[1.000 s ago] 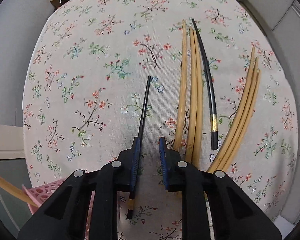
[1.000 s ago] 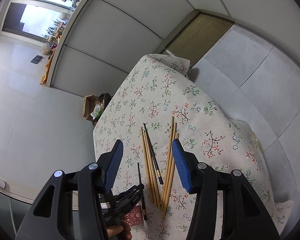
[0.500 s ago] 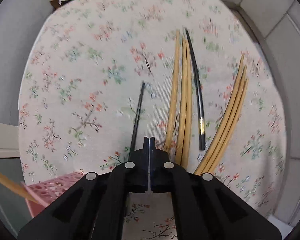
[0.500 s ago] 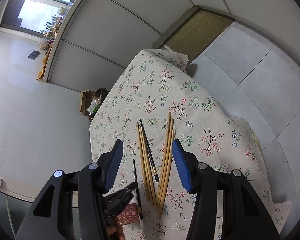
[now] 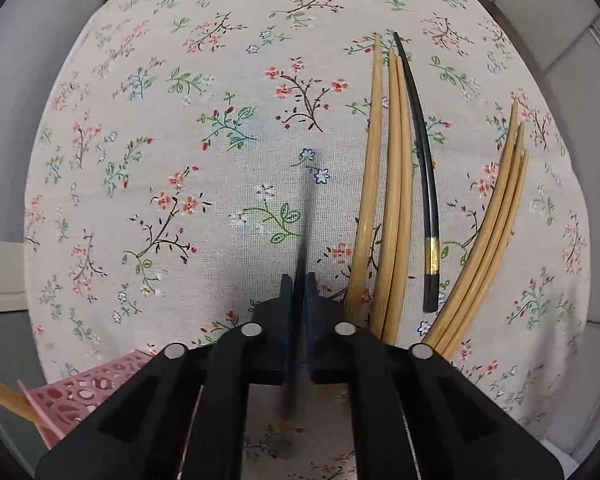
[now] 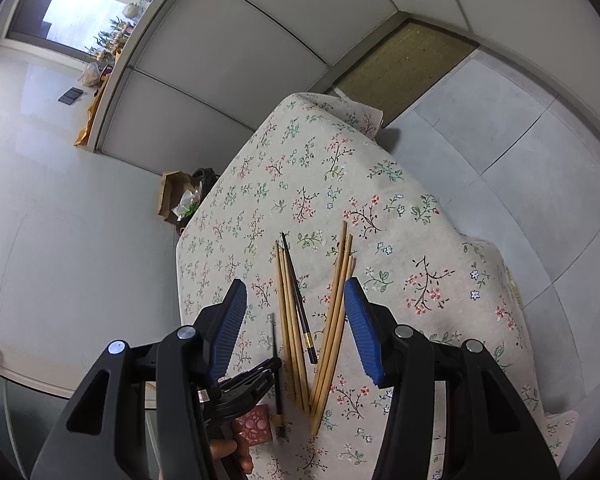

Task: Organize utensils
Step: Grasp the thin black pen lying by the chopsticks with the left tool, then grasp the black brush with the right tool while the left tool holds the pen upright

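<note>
My left gripper [image 5: 299, 280] points straight down at the flowered tablecloth [image 5: 180, 128], and its jaws are closing tight on a thin black chopstick [image 5: 306, 216] that sticks out blurred past the pads. Right of it lie three bamboo chopsticks [image 5: 392, 184], a black chopstick with a gold band [image 5: 420, 160] and another bamboo bundle [image 5: 496, 232]. My right gripper [image 6: 294, 284] hangs open high above the table with nothing between its fingers. Below it I see the left gripper [image 6: 274, 364] holding the black chopstick [image 6: 275, 344].
A pink perforated basket [image 5: 88, 392] sits at the table's near left corner with a bamboo chopstick [image 5: 4, 394] poking out. A cardboard box [image 6: 176, 196] stands on the floor beyond the table's far left edge. Grey floor tiles surround the table.
The left jaws have shut. The black chopstick, which lay along the left finger, now sits between the pads and points up the middle of the view. The right gripper stays open.
</note>
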The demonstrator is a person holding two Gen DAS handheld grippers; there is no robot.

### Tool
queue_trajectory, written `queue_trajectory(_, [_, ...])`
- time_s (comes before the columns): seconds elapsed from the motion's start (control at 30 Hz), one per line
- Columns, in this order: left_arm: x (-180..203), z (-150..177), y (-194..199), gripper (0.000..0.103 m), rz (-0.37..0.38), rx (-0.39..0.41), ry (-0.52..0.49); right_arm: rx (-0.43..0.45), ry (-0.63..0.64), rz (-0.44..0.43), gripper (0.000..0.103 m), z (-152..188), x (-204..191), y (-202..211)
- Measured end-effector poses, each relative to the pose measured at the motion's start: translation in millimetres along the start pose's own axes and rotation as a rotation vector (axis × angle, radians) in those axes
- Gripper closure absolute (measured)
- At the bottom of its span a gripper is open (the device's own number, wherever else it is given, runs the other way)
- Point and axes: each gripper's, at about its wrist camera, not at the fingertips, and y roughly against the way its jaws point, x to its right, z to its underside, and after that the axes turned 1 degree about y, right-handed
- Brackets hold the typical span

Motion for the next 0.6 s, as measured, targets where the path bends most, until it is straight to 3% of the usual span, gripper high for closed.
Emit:
queue_trajectory(0.2, [4,7,24,0.099,0.074,0.054,0.0,-0.014,0.084,0.073,0.052,-1,-10,-13])
queue_trajectory(0.27, [3,11,42,0.099,0.11,0.099,0.007,-0.05,0.157,0.118,0.053,1,-19,-29])
queue_trajectory(0.33, [-3,15,64,0.099,0.137,0.155,0.012,-0.108,0.262,0.169,0.062,7,-30,-52])
queue_trajectory(0.43, [-8,26,98,0.099,0.182,0.257,0.013,-0.189,0.422,0.227,0.067,20,-49,-91])
queue_trajectory(0.6, [-28,39,124,0.099,0.234,0.376,0.047,-0.293,0.466,0.245,0.075,34,-54,-151])
